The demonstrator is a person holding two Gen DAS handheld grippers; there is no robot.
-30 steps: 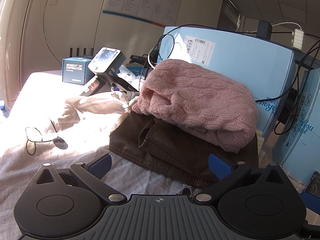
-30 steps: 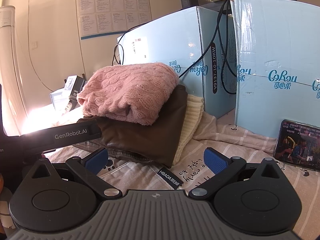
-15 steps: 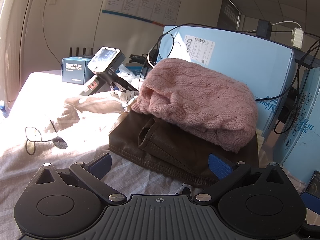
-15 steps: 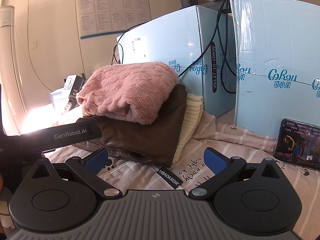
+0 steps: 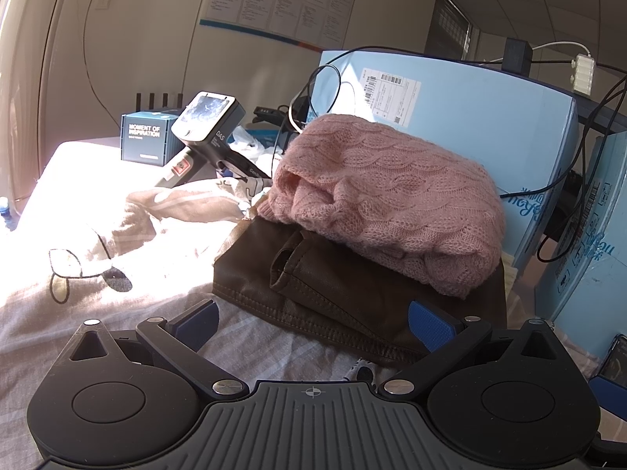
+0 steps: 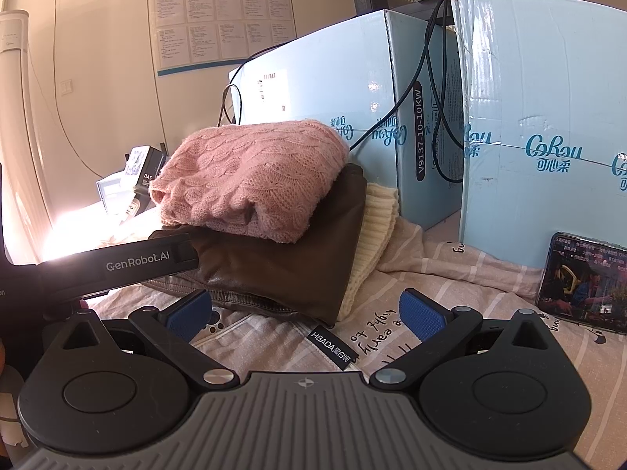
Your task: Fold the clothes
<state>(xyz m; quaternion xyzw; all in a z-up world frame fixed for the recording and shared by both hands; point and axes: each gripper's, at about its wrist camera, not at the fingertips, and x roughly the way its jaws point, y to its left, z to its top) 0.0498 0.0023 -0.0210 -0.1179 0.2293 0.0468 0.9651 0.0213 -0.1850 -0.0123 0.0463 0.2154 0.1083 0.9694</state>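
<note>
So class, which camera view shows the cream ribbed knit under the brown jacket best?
The right wrist view: the cream ribbed knit shows its folded edge beside the brown jacket. In the left wrist view only a sliver shows behind the jacket.

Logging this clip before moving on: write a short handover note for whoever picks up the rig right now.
Left tongs: open, empty, low over the bed sheet, facing the stack.
Right tongs: open, empty, also facing the stack.
Stack: pink knit sweater folded on top, brown leather garment under it, cream knit at the bottom, set against the blue boxes.
Done: those three look folded and piled.
Left: a beige cloth lies rumpled to the left of the stack; probably the next piece, though whether it belongs to the job is unclear.
</note>
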